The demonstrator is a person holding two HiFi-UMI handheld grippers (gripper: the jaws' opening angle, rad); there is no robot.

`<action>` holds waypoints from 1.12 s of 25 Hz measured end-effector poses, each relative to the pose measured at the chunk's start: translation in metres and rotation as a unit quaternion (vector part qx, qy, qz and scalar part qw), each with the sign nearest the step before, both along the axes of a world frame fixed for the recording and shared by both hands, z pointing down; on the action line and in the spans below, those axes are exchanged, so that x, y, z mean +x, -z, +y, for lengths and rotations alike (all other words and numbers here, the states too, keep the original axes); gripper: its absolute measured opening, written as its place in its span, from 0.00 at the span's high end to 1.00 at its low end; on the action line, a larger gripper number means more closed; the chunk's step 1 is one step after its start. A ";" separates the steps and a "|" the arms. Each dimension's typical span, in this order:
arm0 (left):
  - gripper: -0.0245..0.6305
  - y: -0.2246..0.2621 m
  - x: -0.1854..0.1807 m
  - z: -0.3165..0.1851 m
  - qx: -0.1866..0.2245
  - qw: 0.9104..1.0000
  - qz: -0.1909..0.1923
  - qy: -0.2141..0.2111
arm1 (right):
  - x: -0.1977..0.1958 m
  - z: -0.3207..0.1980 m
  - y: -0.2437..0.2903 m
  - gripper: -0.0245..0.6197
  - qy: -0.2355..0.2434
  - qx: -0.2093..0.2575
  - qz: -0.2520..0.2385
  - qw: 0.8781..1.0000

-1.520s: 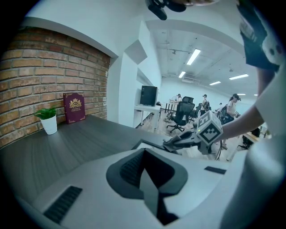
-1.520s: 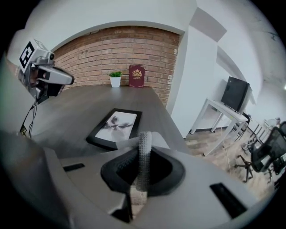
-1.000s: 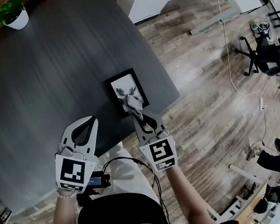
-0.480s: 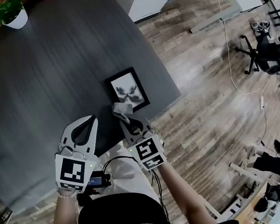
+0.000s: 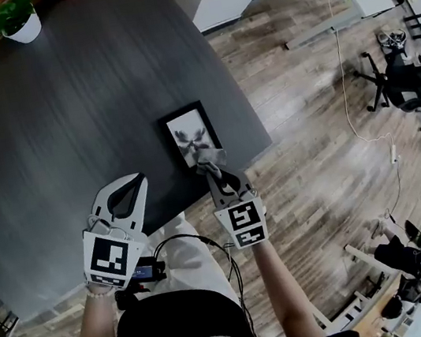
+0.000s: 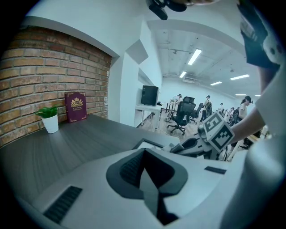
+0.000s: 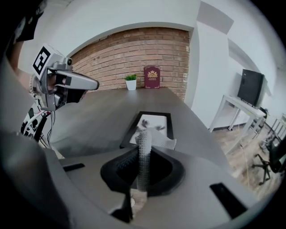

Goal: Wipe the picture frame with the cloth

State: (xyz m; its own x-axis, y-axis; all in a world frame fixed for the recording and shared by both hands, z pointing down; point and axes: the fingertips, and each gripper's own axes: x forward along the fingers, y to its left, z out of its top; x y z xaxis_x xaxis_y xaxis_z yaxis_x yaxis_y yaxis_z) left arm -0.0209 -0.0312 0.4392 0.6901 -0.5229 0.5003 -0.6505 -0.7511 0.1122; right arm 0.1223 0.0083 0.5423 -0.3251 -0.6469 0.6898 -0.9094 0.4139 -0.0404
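Frame sits at 2 o'clock from the left gripper, apart from it. Those jaws are pressed together on nothing, over the table's near edge. We note the frame lies flat by the table's right corner, long axis roughly 12 to 6, leaning toward 11. Right gripper: jaws clamped on the cloth, free end over the frame's 5 o'clock corner. From these jaws the frame runs lengthwise, dead ahead at 12. We judge the right gripper nearer, so the stroke should push toward 12.
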 end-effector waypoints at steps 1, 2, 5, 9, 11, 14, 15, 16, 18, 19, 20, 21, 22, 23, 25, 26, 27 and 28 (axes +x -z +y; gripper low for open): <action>0.95 0.000 0.000 0.000 0.000 1.000 0.000 0.000 | 0.007 -0.001 -0.001 0.92 -0.006 -0.001 0.005 1.000; 0.95 0.000 0.000 -0.001 -0.001 1.000 0.000 -0.001 | 0.013 -0.001 -0.001 0.92 -0.011 -0.001 0.010 1.000; 0.95 0.000 0.000 -0.002 -0.001 1.000 0.001 0.001 | 0.024 -0.004 0.005 0.92 -0.018 0.004 0.020 1.000; 0.95 0.000 0.000 -0.002 0.000 1.000 0.001 0.003 | 0.027 -0.013 0.027 0.92 -0.021 0.030 0.017 0.999; 0.95 0.000 -0.001 -0.002 0.000 1.000 0.002 0.006 | 0.023 -0.023 0.040 0.92 -0.017 0.047 0.013 0.999; 0.95 0.001 -0.004 -0.002 0.001 1.000 0.003 0.011 | 0.006 -0.041 0.061 0.92 0.008 0.066 0.013 0.998; 0.95 0.002 -0.006 -0.002 0.001 1.000 0.003 0.013 | -0.001 -0.047 0.065 0.92 0.018 0.071 0.014 0.997; 0.95 0.002 -0.008 -0.002 0.002 1.000 0.002 0.015 | -0.008 -0.054 0.066 0.92 0.027 0.077 0.013 0.997; 0.95 0.003 -0.011 -0.002 0.002 1.000 0.002 0.018 | -0.020 -0.069 0.065 0.92 0.038 0.092 0.008 0.995; 0.95 0.003 -0.013 -0.002 0.002 1.000 0.002 0.020 | -0.025 -0.077 0.063 0.92 0.042 0.098 0.004 0.994; 0.95 0.003 -0.015 -0.001 0.002 1.000 0.002 0.022 | -0.031 -0.083 0.061 0.92 0.048 0.101 0.002 0.994; 0.95 0.004 -0.016 -0.001 0.002 1.000 0.001 0.023 | -0.037 -0.089 0.059 0.92 0.054 0.101 0.001 0.993; 0.95 0.004 -0.017 0.000 0.002 1.000 0.001 0.024 | -0.043 -0.094 0.056 0.92 0.061 0.100 0.001 0.993; 0.95 0.004 -0.018 0.000 0.002 1.000 0.000 0.026 | -0.049 -0.099 0.052 0.92 0.069 0.098 0.003 0.993; 0.95 0.003 -0.020 0.001 0.002 1.000 0.000 0.028 | -0.058 -0.104 0.042 0.92 0.087 0.092 0.012 0.992; 0.95 0.003 -0.021 0.001 0.002 1.000 0.000 0.029 | -0.062 -0.103 0.035 0.92 0.097 0.085 0.018 0.992; 0.95 0.002 -0.021 0.002 0.002 1.000 -0.001 0.029 | -0.066 -0.102 0.028 0.92 0.106 0.076 0.024 0.991; 0.95 0.002 -0.022 0.002 0.002 1.000 -0.001 0.029 | -0.069 -0.099 0.022 0.92 0.114 0.067 0.028 0.991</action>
